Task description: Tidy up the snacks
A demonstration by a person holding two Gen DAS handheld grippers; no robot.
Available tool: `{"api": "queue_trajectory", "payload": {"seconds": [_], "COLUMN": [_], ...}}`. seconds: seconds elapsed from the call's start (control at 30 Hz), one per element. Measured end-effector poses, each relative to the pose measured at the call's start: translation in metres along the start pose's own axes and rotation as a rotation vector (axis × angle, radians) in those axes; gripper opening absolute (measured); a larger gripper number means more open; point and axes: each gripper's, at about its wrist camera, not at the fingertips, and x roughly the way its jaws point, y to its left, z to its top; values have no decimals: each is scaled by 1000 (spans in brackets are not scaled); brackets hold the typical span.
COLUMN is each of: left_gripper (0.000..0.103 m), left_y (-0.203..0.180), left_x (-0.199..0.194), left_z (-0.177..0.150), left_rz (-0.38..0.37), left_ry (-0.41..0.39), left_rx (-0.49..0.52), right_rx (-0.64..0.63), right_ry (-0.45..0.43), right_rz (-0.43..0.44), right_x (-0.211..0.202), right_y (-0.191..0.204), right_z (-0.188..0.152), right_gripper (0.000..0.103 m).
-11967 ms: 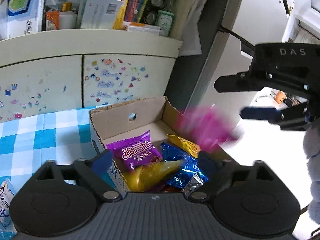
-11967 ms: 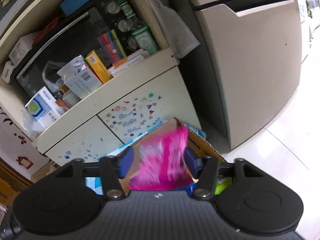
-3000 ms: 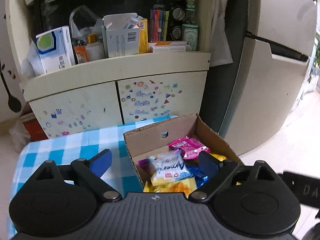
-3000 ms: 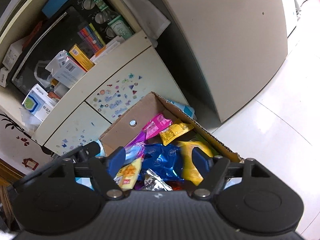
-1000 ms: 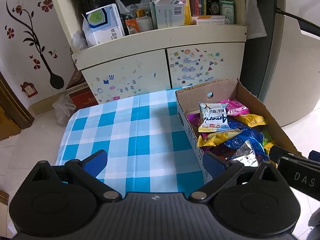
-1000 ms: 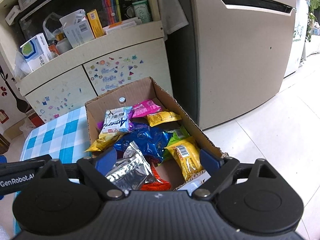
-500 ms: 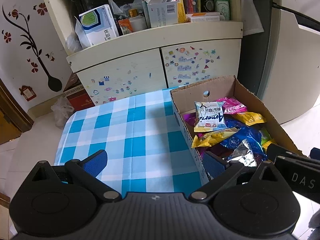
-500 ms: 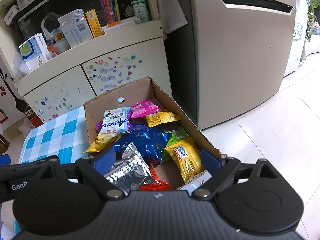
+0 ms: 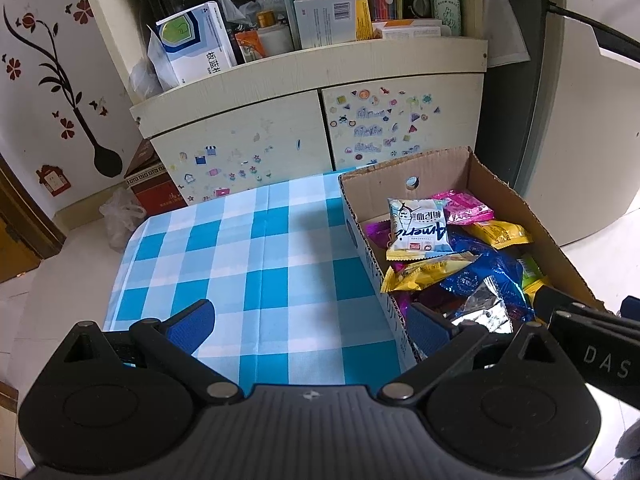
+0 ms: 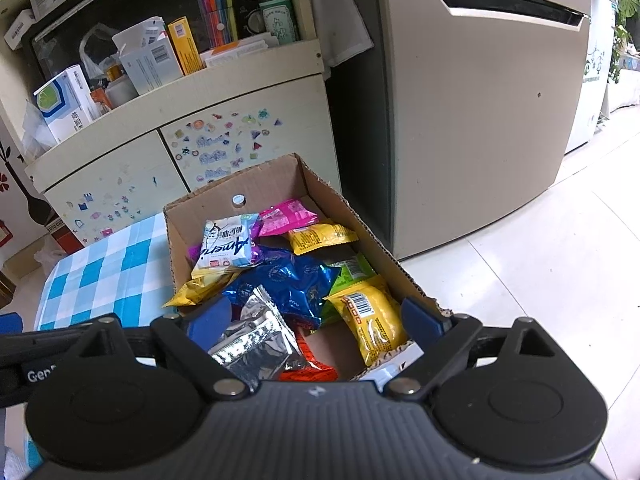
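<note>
Right of frame, L wrist view: cardboard box (image 9: 404,178) full of snack packets, sits on blue-check tablecloth (image 9: 256,264).
Left gripper (image 9: 308,320) spread wide, empty, over bare cloth at lower centre; right gripper (image 10: 316,316) also wide, nothing clamped, hovering over box's near end w/ silver packet (image 10: 252,340) & yellow packet (image 10: 372,320) below it. White "Ameri" packet (image 9: 418,228) on top near box's far wall, pink packet (image 9: 466,208) just beside it. Blue foil packet (image 10: 288,280) mid-box. Sticker-covered cabinet (image 9: 320,128) behind; fridge (image 10: 480,120) upper right.

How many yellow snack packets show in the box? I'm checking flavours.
3: one by the far right wall, one with a barcode near right, one under the white packet. Others may lie buried.
</note>
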Motion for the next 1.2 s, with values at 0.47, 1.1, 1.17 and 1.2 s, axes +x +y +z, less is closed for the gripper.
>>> {"api": "queue_trajectory", "payload": {"seconds": [0.47, 1.1, 1.17, 1.2], "left_gripper": [103, 103, 103, 103], "left_y": [2, 5, 8, 10], "left_x": [2, 7, 8, 9], "left_z": [0, -1, -2, -3], "left_rz": [1, 4, 7, 10], "left_ry": [15, 32, 36, 37], "left_rx": [-8, -16, -18, -19], "right_rx": [-6, -21, -28, -34], "right_ry": [2, 6, 7, 7], "right_rz": [-3, 2, 5, 6], "right_x": [2, 6, 7, 7], "right_y": [3, 7, 9, 10], "right_z": [-1, -2, -3, -4], "right_gripper": [92, 92, 92, 92]}}
